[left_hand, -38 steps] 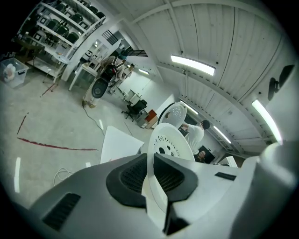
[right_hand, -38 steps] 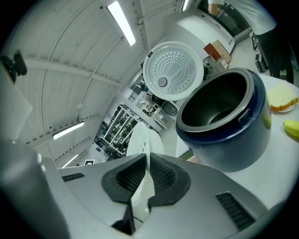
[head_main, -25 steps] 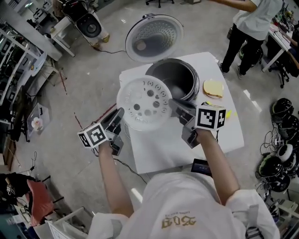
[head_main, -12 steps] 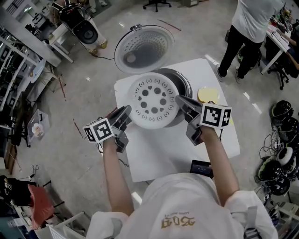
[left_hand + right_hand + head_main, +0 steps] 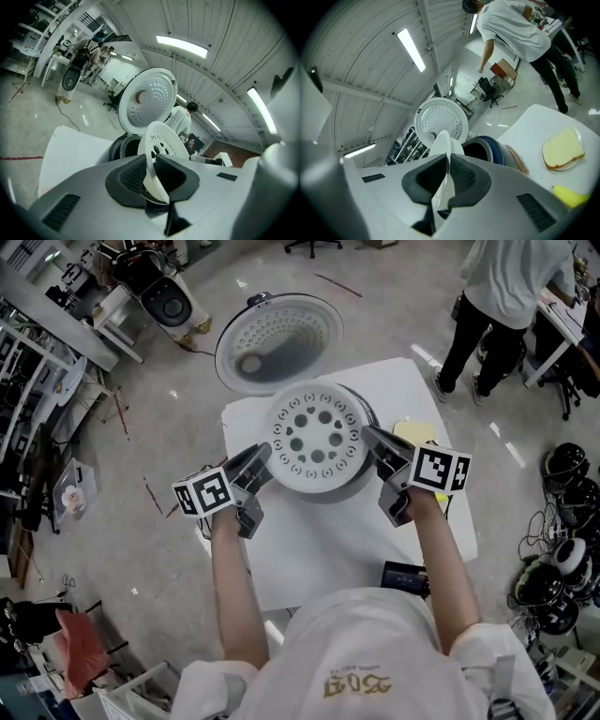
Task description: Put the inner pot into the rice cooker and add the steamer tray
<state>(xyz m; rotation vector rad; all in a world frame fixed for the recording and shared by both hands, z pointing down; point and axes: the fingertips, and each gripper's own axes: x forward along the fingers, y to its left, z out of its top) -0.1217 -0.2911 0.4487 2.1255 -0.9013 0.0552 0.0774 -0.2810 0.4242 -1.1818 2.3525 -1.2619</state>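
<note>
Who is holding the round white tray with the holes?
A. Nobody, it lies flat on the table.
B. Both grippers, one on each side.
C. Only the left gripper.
B: the left gripper and the right gripper each clamp an opposite edge of the steamer tray, over the open rice cooker.

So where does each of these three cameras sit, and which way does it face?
Head view: on the person's head, facing steeply down at the round white perforated steamer tray; both arms, left gripper, right gripper show.
Left gripper view: rides that gripper, looking along its jaws, shut on the tray's rim.
Right gripper view: likewise, opposite rim.
Shared: tray and open round white cooker lid.
</note>
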